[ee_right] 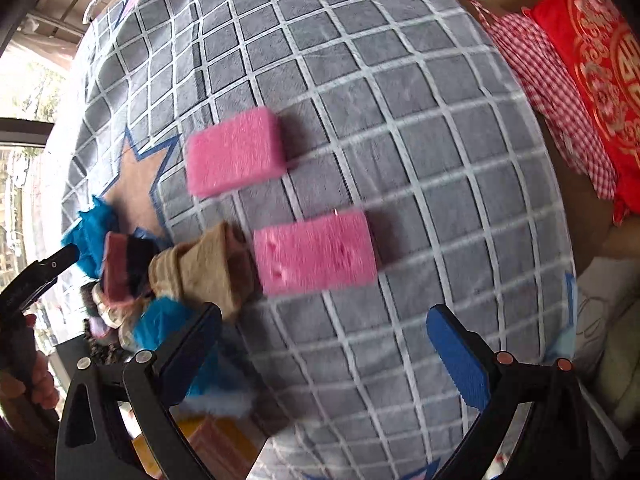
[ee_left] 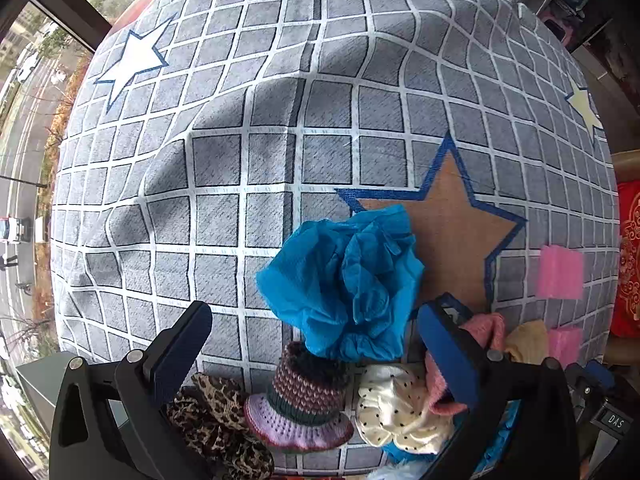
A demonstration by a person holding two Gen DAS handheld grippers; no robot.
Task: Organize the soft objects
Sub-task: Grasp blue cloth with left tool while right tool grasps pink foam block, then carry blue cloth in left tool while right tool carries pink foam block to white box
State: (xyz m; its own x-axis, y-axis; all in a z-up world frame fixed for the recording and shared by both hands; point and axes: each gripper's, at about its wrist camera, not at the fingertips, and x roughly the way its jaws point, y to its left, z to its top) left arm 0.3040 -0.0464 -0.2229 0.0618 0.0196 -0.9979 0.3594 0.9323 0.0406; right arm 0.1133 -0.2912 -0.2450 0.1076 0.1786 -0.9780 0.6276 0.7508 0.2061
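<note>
Grey bedsheet with white grid lines, printed stars: white star far left, tan star with blue outline, pale yellow star at right edge. Sheet creased, folds running through middle. Window left of bed, street and trees outside. Red cushion with gold pattern right of bed, red-white gingham cloth beside it, possibly touching; view blurred.

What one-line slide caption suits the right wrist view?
Open right gripper hovers above two pink sponges on a grey grid-patterned cloth.
</note>
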